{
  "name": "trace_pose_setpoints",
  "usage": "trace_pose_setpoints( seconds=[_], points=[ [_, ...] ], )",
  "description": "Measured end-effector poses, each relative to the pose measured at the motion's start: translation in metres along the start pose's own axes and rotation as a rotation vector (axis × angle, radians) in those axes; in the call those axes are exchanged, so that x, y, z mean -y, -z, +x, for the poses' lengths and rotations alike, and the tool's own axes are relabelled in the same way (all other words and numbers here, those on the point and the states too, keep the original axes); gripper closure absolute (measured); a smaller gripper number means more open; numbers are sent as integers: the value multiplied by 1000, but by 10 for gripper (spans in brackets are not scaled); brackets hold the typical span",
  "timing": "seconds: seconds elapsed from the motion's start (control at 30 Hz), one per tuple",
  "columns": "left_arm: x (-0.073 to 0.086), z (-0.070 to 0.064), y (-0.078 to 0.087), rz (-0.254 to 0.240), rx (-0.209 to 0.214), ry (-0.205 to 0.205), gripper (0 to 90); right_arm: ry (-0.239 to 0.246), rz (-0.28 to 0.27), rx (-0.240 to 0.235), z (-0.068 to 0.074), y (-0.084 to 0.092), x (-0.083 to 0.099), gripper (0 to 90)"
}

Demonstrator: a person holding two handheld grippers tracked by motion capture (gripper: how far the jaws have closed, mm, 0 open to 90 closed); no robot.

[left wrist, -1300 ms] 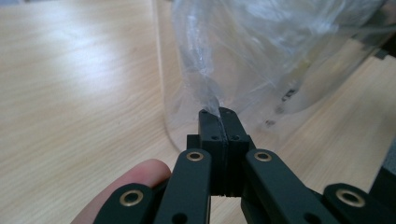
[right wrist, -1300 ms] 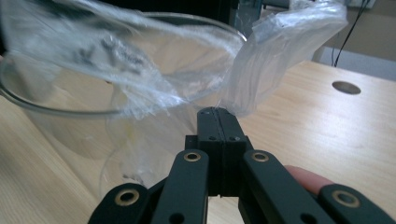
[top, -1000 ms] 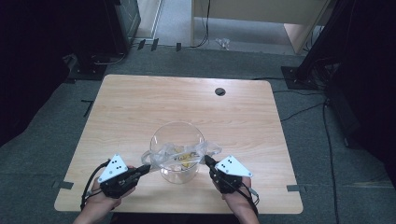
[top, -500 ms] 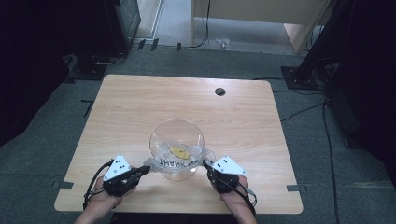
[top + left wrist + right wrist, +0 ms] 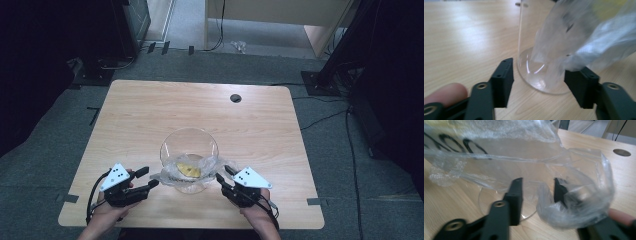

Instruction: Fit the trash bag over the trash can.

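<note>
The table [image 5: 150,115] takes up the middle of the high view, and most of its top is bare wood: the whole upper half and both side margins are open. Dark floor runs round it on every side, with cables at the right and dark stands in the upper corners. All the work sits low in the frame, near the bottom edge of the table, where little wood is left below the hands.

The bowl [image 5: 189,145], clear glass, stands low centre in the high view, upright on the wood. A clear bag [image 5: 200,165] with something yellow inside lies in and over it, its edges spilling over the rim toward both tools. It is the one thing that stands between the two grippers.

The left gripper [image 5: 142,178] lies lower left, just beside the bowl. Its jaws have just been opening and now stand spread; in the left gripper view the bowl's base and a fold of bag sit in the gap, and the right-hand jaw meets the plastic.

The right gripper [image 5: 224,173] lies lower right. Its jaws have just been opening too and stand spread, with loose bag plastic draped over one.

A small dark hole [image 5: 235,98] marks the upper right of the table.
</note>
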State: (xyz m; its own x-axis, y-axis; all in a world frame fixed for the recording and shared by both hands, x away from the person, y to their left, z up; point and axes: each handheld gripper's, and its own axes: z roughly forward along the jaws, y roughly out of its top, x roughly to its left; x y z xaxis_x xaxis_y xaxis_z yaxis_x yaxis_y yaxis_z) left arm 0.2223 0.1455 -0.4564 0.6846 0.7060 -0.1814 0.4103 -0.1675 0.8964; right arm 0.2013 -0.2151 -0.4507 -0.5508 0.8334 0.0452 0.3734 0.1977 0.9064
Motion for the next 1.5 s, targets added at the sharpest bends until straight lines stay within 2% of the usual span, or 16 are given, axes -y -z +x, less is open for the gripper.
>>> trace_pose_setpoints(
  seconds=[0.07, 0.17, 0.23, 0.37, 0.47, 0.53, 0.6, 0.7, 0.77, 0.83, 0.9, 0.97, 1.13, 1.23, 1.33, 1.5],
  points=[
    [-1, -1, 4, -34, 30, -10, 399, -1, -7, -12, -2, 3, -2, 430],
    [-3, -5, 9, -81, 57, -35, 500, -6, -18, -33, -6, 9, -4, 374],
    [-5, -6, 10, -98, 40, -41, 615, -9, -34, -52, -9, 13, -6, 348],
    [-8, 1, 8, -72, -22, 42, 776, -18, -59, -78, -14, 20, -10, 314],
    [-8, 4, 6, -62, -39, 67, 815, -41, -82, -47, -16, 22, -12, 344],
    [-9, 3, 5, -58, -51, 80, 818, -12, -101, -41, -13, 22, -12, 393],
    [-10, 3, 4, -55, -60, 93, 815, 55, -117, -48, -5, 22, -12, 470],
    [-11, 4, 4, -62, -55, 93, 760, 164, -162, -7, 6, 24, -11, 656],
    [-11, 4, 5, -63, -37, 85, 648, 163, -182, -17, 8, 26, -14, 753],
    [-12, 3, 6, -69, -45, 84, 543, 146, -187, -27, 7, 27, -19, 800],
    [-13, 1, 6, -72, -50, 74, 433, 118, -187, -42, 5, 27, -25, 802],
    [-15, -2, 7, -80, -33, 47, 388, 88, -176, -42, 5, 24, -30, 811],
    [-18, -6, 13, -98, 3, -19, 312, 4, -117, 34, 4, 15, -40, 861],
    [-21, -1, 19, -110, -2, 1, 295, -33, -97, 78, 1, 13, -47, 864],
    [-25, 1, 23, -103, 0, 25, 263, -30, -97, 81, 2, 13, -50, 864],
    [-30, -1, 28, -62, -22, -8, 198, -9, -97, 99, 9, 12, -50, 863]
  ],
)
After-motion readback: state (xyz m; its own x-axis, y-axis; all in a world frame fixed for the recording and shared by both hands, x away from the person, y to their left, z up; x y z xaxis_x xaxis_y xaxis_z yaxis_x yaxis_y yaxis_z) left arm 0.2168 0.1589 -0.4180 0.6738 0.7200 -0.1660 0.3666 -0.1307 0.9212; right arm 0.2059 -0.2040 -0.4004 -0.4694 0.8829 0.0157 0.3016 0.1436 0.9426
